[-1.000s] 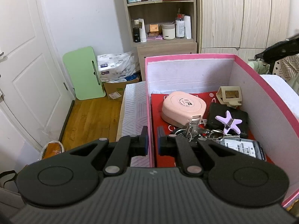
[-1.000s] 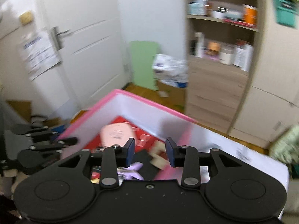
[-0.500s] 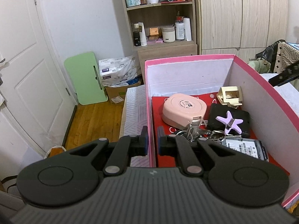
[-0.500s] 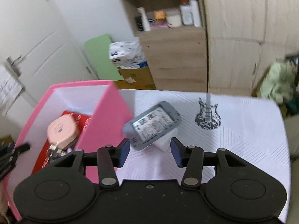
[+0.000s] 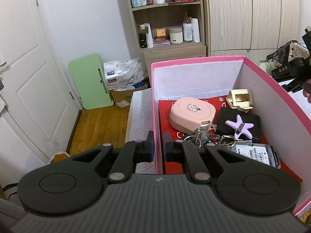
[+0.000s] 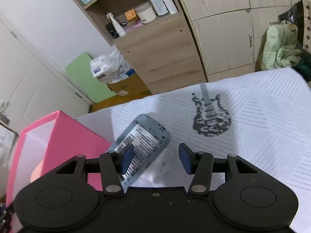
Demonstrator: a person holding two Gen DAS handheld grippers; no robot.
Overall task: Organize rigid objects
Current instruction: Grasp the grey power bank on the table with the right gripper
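A flat surface is covered by a white cloth (image 6: 262, 116) printed with grey striped triangles. On the cloth are seen a pink box (image 6: 64, 136) at the left, and just beside its outer wall a grey device with a printed label (image 6: 143, 141), tilted and propped on a small white object (image 6: 165, 165). A black-and-white guitar-shaped piece (image 6: 210, 118) is laid flat, well apart from the box.

a pink box (image 5: 196, 59), open on top with white inner walls, stands upright; inside it on a red floor lie a rounded pink case (image 5: 191, 114) toward the back, a beige plastic part (image 5: 241, 99) in the far corner, a black slab (image 5: 225, 120) bearing a lilac star-shaped piece (image 5: 239, 125), a bunch of keys (image 5: 204, 136) in the middle, and a labelled grey drive (image 5: 254, 152) nearest; just outside the box, a grey labelled device (image 6: 141, 141) sits tilted.
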